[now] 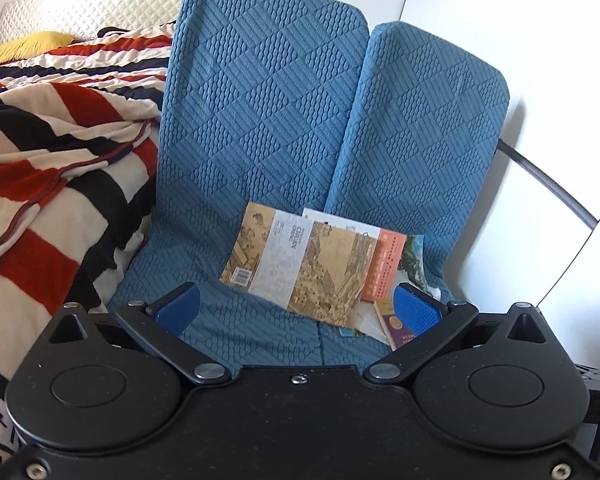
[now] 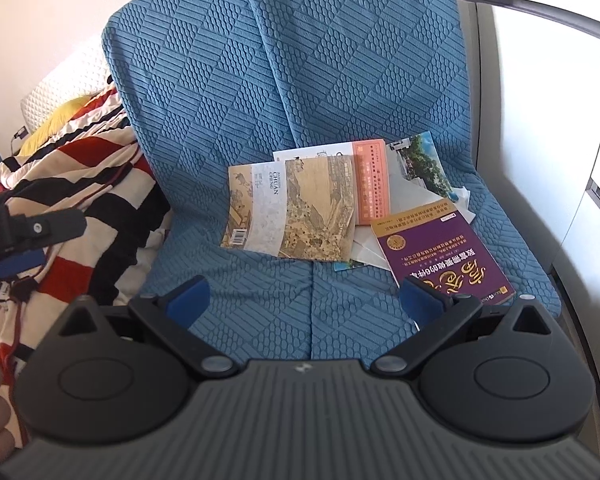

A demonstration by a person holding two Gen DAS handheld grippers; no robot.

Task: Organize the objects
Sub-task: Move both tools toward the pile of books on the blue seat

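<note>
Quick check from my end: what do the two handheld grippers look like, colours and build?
Left gripper: matte black body, two round housings, black linkage arms with silver pivot bolts, textured blue finger pads. Right gripper: same black linkages and blue pads, but a ribbed grey centre plate with a small logo.

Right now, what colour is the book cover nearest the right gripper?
Purple book with a gold emblem; clearest in the right wrist view.

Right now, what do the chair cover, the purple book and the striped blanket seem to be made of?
Chair cover: stretch knitted fabric, matte blue, with raised diamond and scale texture.
Purple book: paper, probably a softcover with a smooth, slightly glossy printed cover; it lies flat and thin.
Striped blanket: soft fleece or plush, it seems; fuzzy surface, loose folds, stitched dark red edging.
</note>
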